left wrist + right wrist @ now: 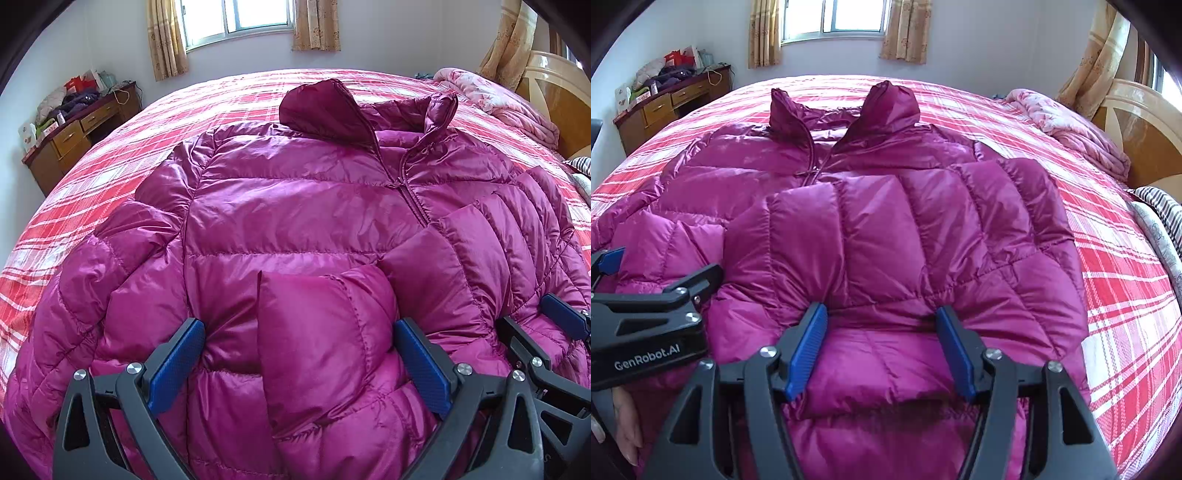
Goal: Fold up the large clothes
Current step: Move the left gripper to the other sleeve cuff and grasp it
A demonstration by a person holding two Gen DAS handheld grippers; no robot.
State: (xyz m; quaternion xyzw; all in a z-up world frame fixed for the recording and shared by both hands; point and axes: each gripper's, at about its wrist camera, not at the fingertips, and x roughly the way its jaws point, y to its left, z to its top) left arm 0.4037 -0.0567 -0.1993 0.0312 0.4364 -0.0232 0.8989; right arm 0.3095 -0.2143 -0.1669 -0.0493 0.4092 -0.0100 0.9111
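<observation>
A magenta quilted down jacket lies front up on the bed, zipper partly closed, collar standing up at the far end; it also shows in the right wrist view. Its right sleeve is folded across the chest, with the cuff end lying near the hem. My left gripper is open, its blue pads either side of the sleeve cuff. My right gripper is open over the lower part of the folded sleeve, just right of the left one.
The bed has a red and white plaid cover. A pink floral quilt is bunched at the headboard side, with a striped cloth at the right. A cluttered wooden desk stands by the far left wall.
</observation>
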